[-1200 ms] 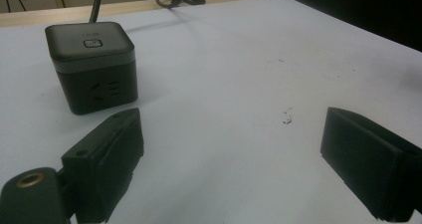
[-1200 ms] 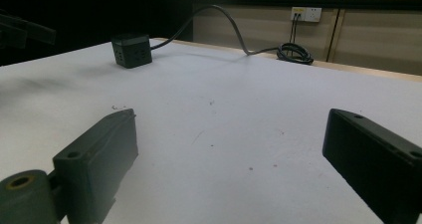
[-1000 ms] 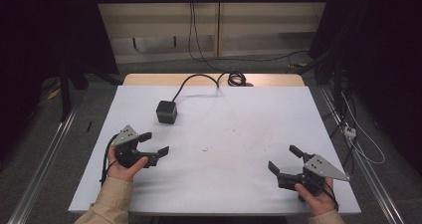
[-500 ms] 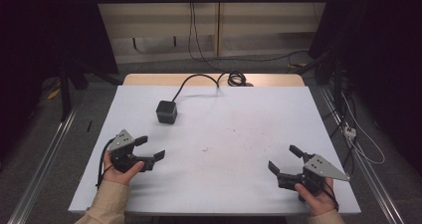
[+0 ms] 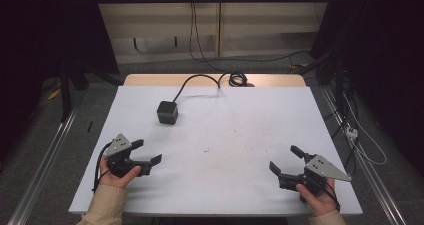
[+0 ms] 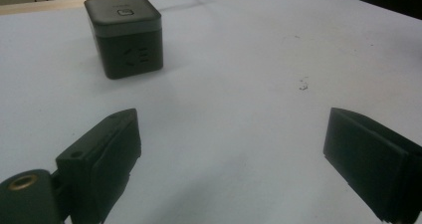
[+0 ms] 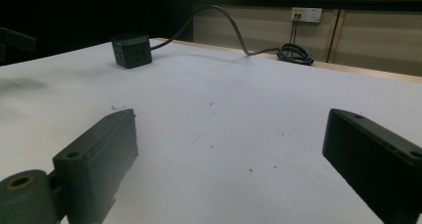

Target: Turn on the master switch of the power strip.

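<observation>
A fixed camera looks forward and down from above the near edge of the white table [image 5: 240, 135]. Two low cameras ride just above the tabletop, close behind open black jaws. All three views share the dark cube socket [image 5: 167, 112] and the table's middle.

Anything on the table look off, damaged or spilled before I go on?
Nothing serious. The black socket cube sits upright, its cable trailing to a coil at the far edge. The white table has faint scuffs and a small dark speck. Both grippers are open.
</observation>
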The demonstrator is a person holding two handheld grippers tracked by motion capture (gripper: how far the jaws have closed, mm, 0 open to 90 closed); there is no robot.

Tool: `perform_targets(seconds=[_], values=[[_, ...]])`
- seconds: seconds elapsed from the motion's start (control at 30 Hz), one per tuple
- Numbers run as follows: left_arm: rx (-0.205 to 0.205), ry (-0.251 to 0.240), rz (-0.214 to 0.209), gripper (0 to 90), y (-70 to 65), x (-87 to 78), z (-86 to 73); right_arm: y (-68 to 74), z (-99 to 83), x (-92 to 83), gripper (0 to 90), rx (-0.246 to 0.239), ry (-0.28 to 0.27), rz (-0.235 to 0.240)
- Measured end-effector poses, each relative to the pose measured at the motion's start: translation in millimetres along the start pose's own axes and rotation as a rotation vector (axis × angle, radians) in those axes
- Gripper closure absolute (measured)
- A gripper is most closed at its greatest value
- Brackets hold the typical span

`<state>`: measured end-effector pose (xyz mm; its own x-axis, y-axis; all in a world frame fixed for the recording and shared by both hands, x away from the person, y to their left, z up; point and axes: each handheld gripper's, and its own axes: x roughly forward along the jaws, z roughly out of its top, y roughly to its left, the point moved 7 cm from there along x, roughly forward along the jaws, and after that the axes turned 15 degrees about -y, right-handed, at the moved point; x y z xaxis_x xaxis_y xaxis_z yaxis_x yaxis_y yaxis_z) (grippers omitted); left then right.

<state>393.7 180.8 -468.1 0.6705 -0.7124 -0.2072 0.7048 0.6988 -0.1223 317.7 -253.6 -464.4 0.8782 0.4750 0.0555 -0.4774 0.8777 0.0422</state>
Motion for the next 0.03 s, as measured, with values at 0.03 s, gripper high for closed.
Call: perform_targets(seconds=[0.03], values=[[-0.005,0.001,0.003,7.6,0.6,-0.6,-0.8,0.3,-0.1,0.3,6.5,0.002,0.002,0.000]])
